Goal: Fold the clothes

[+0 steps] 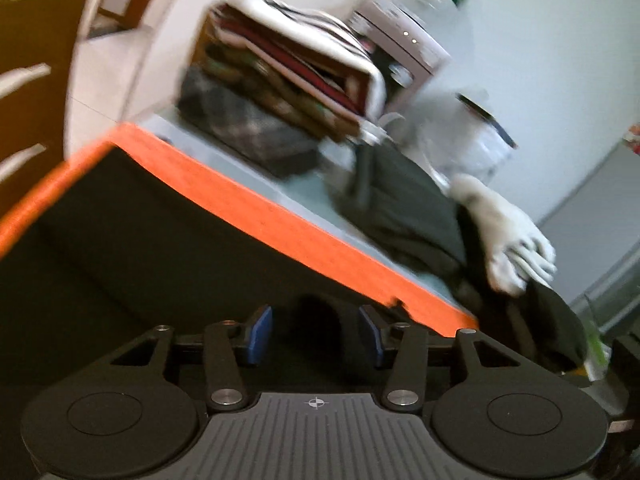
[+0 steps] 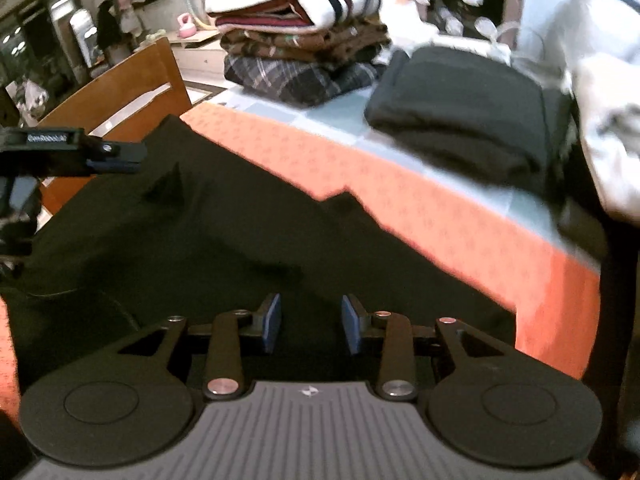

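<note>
Clothes on an orange-patterned tabletop (image 2: 460, 216). Black garment (image 2: 192, 248) lies spread flat across the near part of it, partly wrinkled, one edge running diagonally against the orange cloth.

Right gripper (image 2: 310, 326) sits low over the black garment, jaws apart, blue pads facing each other with nothing between them. Left gripper (image 1: 316, 334), also over the dark cloth near the table edge, jaws likewise parted and empty; in the right wrist view it shows at the far left of the garment.

Farther back: stack of folded clothes (image 2: 300, 36), plaid at the bottom, brown patterned pieces in the middle, a white striped piece on top. Just beside it to the right, a folded dark garment (image 2: 464, 112) on the pale blue part of the tabletop. Wooden chair (image 2: 120, 92) stands at the left edge. White glove-like shape (image 1: 516, 240) lies over dark cloth in the left wrist view; blurred, cannot tell more.
</note>
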